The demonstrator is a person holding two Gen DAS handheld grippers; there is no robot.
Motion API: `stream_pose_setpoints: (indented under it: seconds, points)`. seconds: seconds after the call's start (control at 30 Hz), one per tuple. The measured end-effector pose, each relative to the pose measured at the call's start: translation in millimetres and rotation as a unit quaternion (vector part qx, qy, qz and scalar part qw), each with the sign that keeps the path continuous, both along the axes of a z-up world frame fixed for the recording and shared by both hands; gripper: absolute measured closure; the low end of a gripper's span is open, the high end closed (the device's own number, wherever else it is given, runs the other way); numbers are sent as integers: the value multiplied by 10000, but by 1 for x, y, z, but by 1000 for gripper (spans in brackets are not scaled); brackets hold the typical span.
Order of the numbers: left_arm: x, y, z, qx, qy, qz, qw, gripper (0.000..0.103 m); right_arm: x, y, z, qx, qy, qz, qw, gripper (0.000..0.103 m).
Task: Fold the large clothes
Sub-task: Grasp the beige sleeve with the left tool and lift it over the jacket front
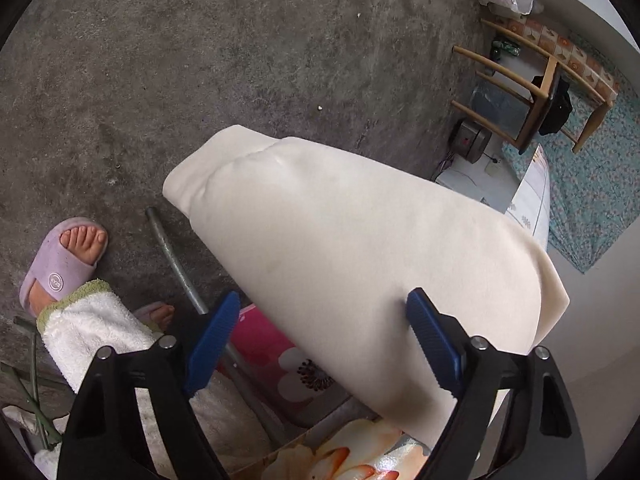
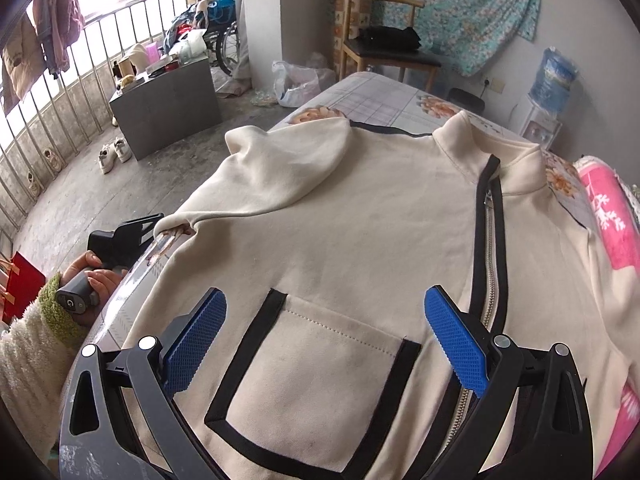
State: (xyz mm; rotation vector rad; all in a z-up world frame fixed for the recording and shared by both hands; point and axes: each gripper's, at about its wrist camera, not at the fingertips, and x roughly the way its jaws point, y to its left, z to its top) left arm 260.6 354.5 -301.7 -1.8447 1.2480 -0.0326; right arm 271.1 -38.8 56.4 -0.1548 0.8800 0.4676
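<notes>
- Cream fleece, the jacket [image 2: 360,220], lies zipped and face up across the table [image 2: 380,96], its sleeve [image 1: 320,240] draped over the table's edge.
- At that edge my left gripper [image 1: 320,320] has its jaws apart around the hanging sleeve, one pad touching cloth, not clamped.
- Over the pocket [image 2: 316,364] my right gripper [image 2: 324,340] hovers, jaws apart and empty.
- Judging by this, the sleeve fold is starting; next I must pinch the sleeve and carry it across the chest.
</notes>
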Motion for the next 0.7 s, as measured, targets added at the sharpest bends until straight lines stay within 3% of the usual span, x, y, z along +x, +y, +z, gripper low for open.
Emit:
stream_pose_setpoints:
  seconds: [0.07, 0.1, 0.17, 0.23, 0.3, 0.37, 0.43, 0.5, 0.53, 0.57, 0.6, 0.63, 0.7]
  points:
    - [5, 1, -1, 13, 6, 1, 10000, 46, 0, -5, 1, 34, 1, -82, 10000, 8]
    - [7, 1, -1, 68, 7, -17, 10000, 51, 0, -7, 2, 46, -1, -118, 9999, 8]
    - [8, 1, 0, 164, 24, -14, 9999, 73, -1, -12, 1, 49, -21, -193, 9998, 8]
    - [9, 4, 5, 359, -29, 9, 9993, 87, -3, -17, 0, 12, -38, -260, 9997, 8]
    - [10, 12, 17, 638, -129, 102, 9978, 95, -4, -23, -2, -6, -2, -331, 9995, 8]
    - [11, 26, 39, 1205, -248, 168, 9923, 97, -6, -31, -1, 36, 18, -383, 9993, 8]
    - [11, 42, 76, 2165, -288, 237, 9756, 97, -10, -39, 2, 58, -31, -440, 9990, 8]
    - [13, 53, 132, 3234, -570, 337, 9440, 98, -15, -49, 6, 88, -104, -506, 9986, 8]
    - [14, 52, 163, 3735, -759, 362, 9238, 98, -17, -53, 7, 107, -126, -538, 9984, 8]
    - [16, 47, 198, 4286, -1015, 338, 8972, 98, -19, -58, 8, 129, -142, -575, 9982, 8]
    - [18, 35, 235, 4852, -1239, 265, 8652, 98, -21, -63, 9, 155, -161, -616, 9978, 8]
    - [20, 18, 271, 5435, -1478, 142, 8262, 98, -23, -69, 10, 181, -178, -657, 9975, 8]
    - [19, -33, 340, 6410, -2139, -175, 7369, 98, -27, -80, 12, 237, -209, -739, 9968, 8]
